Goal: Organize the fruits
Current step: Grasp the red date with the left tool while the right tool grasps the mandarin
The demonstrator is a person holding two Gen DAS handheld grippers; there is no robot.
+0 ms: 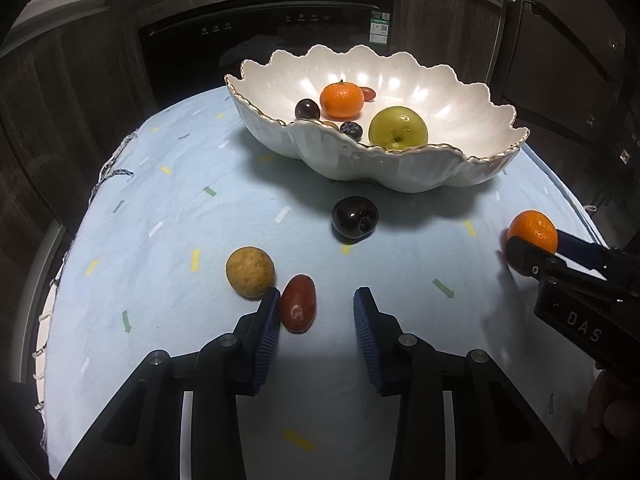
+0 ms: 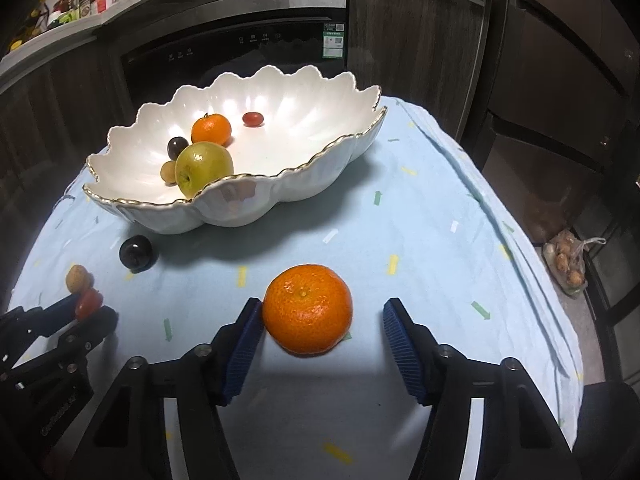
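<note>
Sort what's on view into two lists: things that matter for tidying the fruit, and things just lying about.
For the job:
white scalloped bowl
loose orange mandarin
red oblong fruit
tan round fruit
dark glossy plum
fruit already in the bowl, such as the green apple

Lying about:
bottles on the counter
plastic bag on the floor

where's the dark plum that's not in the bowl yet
The dark plum lies on the light blue cloth just in front of the white scalloped bowl, beyond the tan fruit. In the right wrist view it sits at left.
</note>
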